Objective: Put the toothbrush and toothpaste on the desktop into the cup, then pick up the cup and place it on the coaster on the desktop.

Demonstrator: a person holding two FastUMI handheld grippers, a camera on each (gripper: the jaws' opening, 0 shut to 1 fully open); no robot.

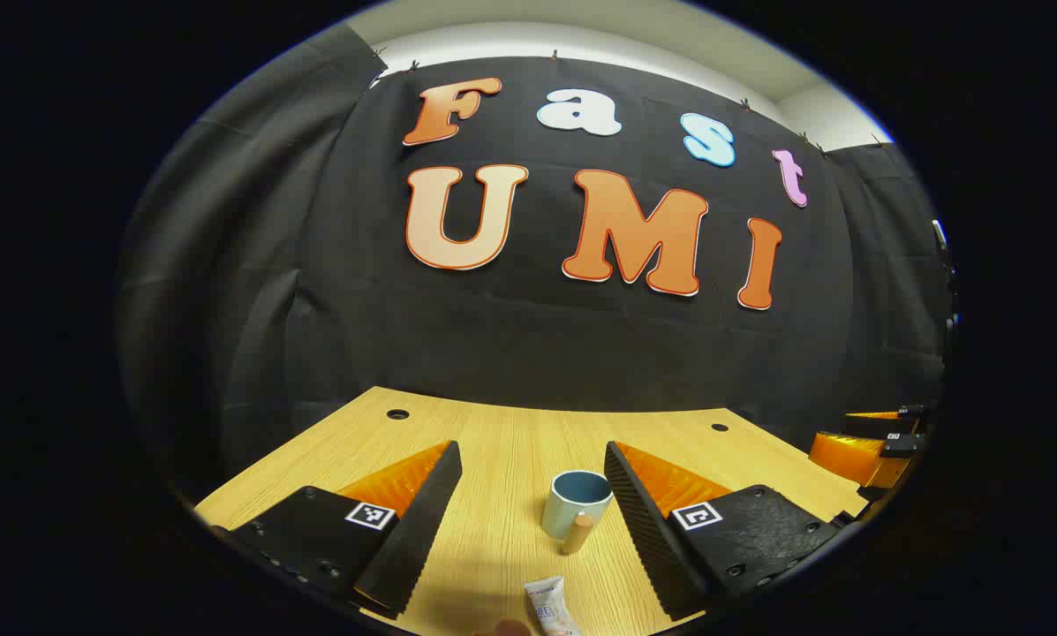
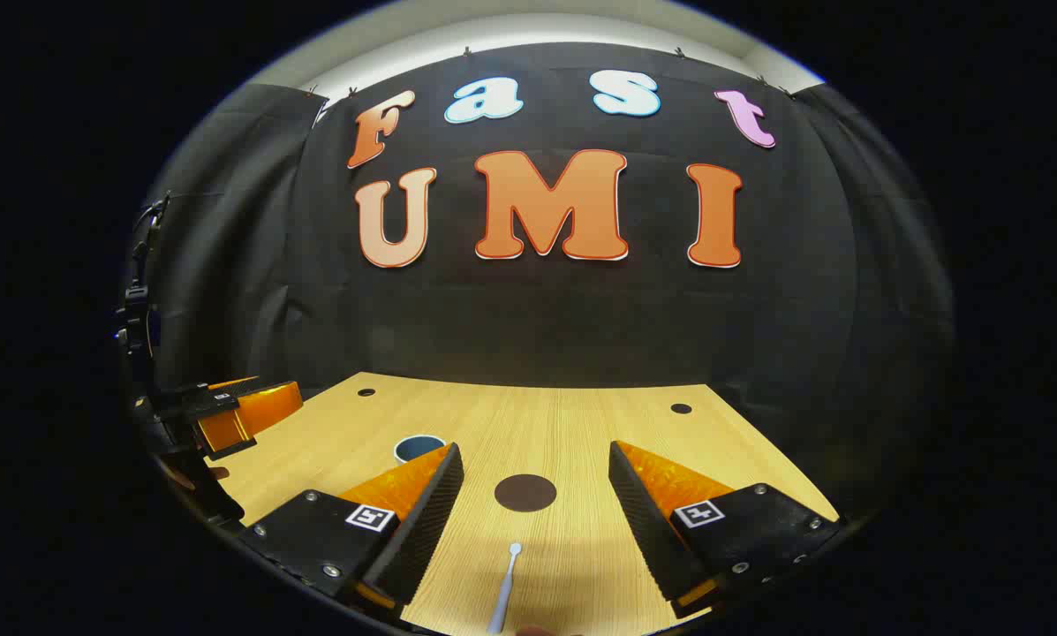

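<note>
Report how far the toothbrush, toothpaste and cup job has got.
Nothing looks done yet. The toothpaste lies on the desktop in front of the cup, between the open fingers of the left gripper. The toothbrush lies flat before the open right gripper, with the coaster bare beyond it. Neither gripper holds anything. Left: both items into the cup, then the cup onto the coaster.

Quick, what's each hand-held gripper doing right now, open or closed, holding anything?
Left hand-held gripper: open, holding nothing, cup ahead.
Right hand-held gripper: open, holding nothing, toothbrush below.
</note>
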